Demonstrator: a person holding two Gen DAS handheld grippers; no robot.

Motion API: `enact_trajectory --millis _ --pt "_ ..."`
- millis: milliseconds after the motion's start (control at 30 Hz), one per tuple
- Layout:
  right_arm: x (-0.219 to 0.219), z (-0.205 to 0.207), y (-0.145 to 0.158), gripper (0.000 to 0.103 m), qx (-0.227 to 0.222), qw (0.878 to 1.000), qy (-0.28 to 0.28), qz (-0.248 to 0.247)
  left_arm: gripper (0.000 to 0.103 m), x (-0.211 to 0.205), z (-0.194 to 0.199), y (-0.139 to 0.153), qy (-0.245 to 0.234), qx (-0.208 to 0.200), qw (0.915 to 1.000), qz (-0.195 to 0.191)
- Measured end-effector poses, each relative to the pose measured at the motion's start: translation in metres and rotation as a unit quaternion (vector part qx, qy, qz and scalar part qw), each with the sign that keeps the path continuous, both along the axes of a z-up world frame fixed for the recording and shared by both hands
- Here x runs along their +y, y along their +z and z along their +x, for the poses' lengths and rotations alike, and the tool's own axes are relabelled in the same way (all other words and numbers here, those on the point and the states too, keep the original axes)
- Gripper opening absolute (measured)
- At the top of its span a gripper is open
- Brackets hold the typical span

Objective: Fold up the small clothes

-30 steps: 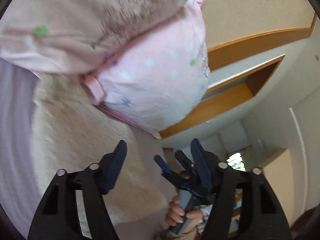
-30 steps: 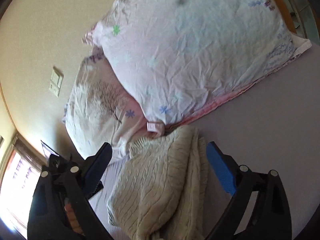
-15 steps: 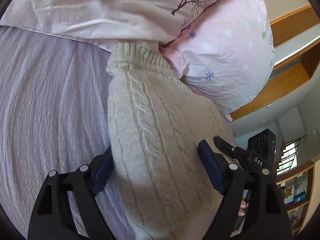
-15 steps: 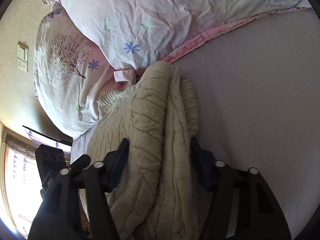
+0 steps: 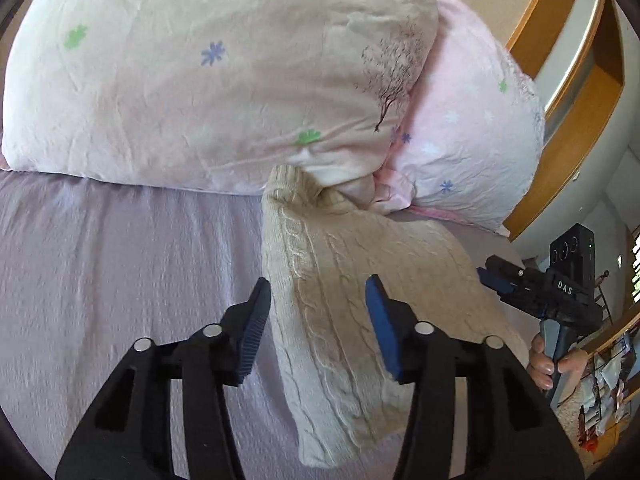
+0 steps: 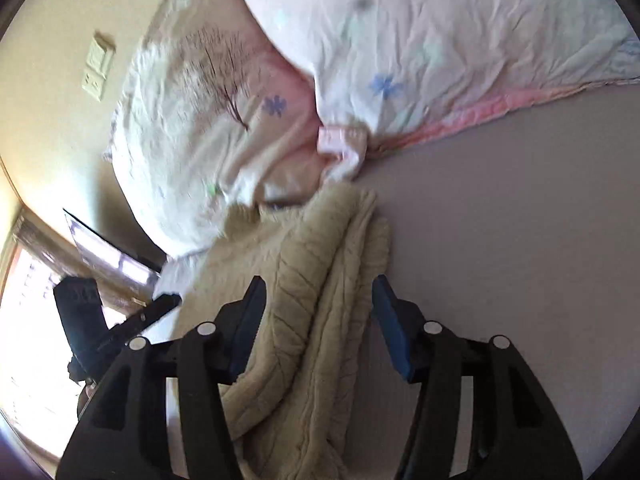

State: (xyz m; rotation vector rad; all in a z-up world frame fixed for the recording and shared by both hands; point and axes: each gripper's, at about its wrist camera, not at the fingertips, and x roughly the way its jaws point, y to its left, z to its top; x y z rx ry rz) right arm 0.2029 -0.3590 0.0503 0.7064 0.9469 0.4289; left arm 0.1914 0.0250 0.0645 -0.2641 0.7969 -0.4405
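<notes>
A cream cable-knit sweater (image 5: 360,300) lies folded on the lilac bed sheet (image 5: 120,280), its far end against the pillows. My left gripper (image 5: 318,304) is open, its jaws standing either side of the sweater's left edge, just above it. The sweater also shows in the right wrist view (image 6: 316,300), bunched in thick folds. My right gripper (image 6: 318,300) is open, its jaws standing either side of those folds. The right gripper also shows at the right edge of the left wrist view (image 5: 520,284), held in a hand.
Two pink flowered pillows (image 5: 240,80) (image 5: 472,152) lie at the head of the bed. A wooden headboard shelf (image 5: 580,92) runs behind them. A wall switch plate (image 6: 98,66) and a bright window (image 6: 24,340) show in the right wrist view.
Both grippers have pulled back from the sweater and stayed open. The left view now takes in more of the pillows and sheet. The right gripper's jaws have widened slightly.
</notes>
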Motion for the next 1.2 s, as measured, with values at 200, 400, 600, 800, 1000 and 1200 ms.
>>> enact_trajectory --millis 200,400,600,800,1000,1200 --pt "0.038 0.005 -0.009 0.019 0.050 0.996 0.018 -0.074 0.069 0.006 -0.038 0.008 -0.008 -0.018 0.9997 -0.014" --pt "0.018 0.006 -0.021 0.009 0.056 0.992 -0.080 -0.080 0.086 -0.001 -0.077 -0.004 -0.013 -0.019 0.9995 0.024" --pt "0.022 -0.039 0.011 0.095 0.013 0.991 -0.083 -0.109 0.102 -0.025 -0.101 -0.021 0.005 -0.023 0.9946 0.101" --pt "0.060 -0.100 0.028 0.101 0.001 0.949 -0.067 -0.308 0.102 -0.041 -0.100 -0.041 0.016 -0.002 0.9870 0.160" --pt "0.097 -0.106 -0.005 0.101 0.017 0.940 0.008 -0.342 0.102 -0.048 -0.094 -0.056 0.015 0.026 0.9837 0.177" --pt "0.124 -0.105 -0.014 0.101 0.014 0.918 0.030 -0.395 0.102 -0.049 -0.092 -0.058 0.027 0.035 0.9793 0.198"
